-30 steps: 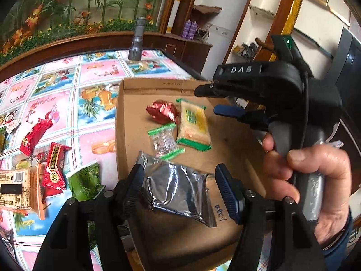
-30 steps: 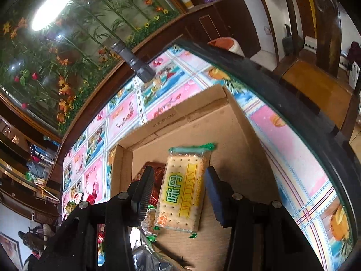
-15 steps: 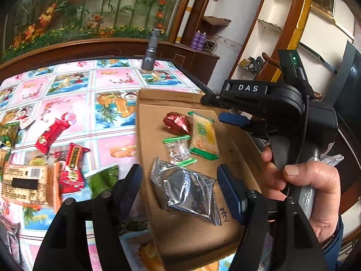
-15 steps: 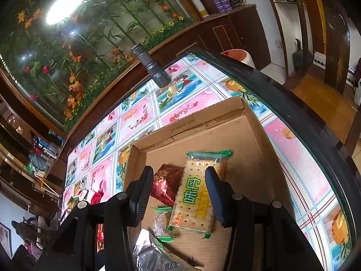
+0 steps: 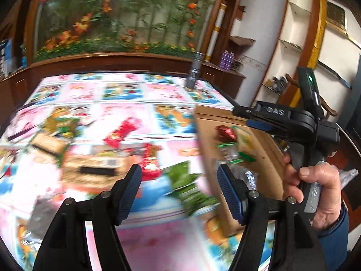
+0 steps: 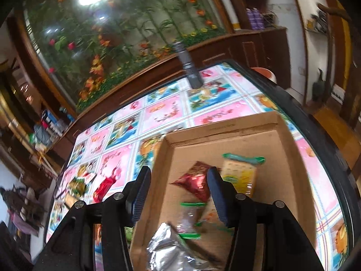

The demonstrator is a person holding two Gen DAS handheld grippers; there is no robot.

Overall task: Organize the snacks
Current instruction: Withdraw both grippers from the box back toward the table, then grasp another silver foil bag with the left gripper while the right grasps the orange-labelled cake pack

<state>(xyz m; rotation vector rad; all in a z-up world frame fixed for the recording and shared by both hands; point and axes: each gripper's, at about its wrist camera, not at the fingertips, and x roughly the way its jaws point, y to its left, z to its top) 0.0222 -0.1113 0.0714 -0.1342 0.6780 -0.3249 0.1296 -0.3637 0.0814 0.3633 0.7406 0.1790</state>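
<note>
Your left tool (image 5: 179,188) is parted, nothing between the pads, over the table (image 5: 158,90) just left of the box (image 5: 266,158). View is motion-blurred. Under it: green pack (image 5: 182,177), red pack (image 5: 150,160), tan pack (image 5: 94,164), all loose on the table. Another red pack (image 5: 120,132) lies farther out.

Your right tool (image 6: 178,194) has just been opening; jaws apart, empty, straddling the box's left wall (image 6: 153,194). Your right hand (image 5: 315,194) grips its handle.

In the box: red foil pack (image 6: 194,184), cracker pack (image 6: 240,177), clear green-edged pack (image 6: 191,216), silver pack (image 6: 167,248) nearest you. Flashlight (image 6: 187,65) stands upright at the table's far edge.
</note>
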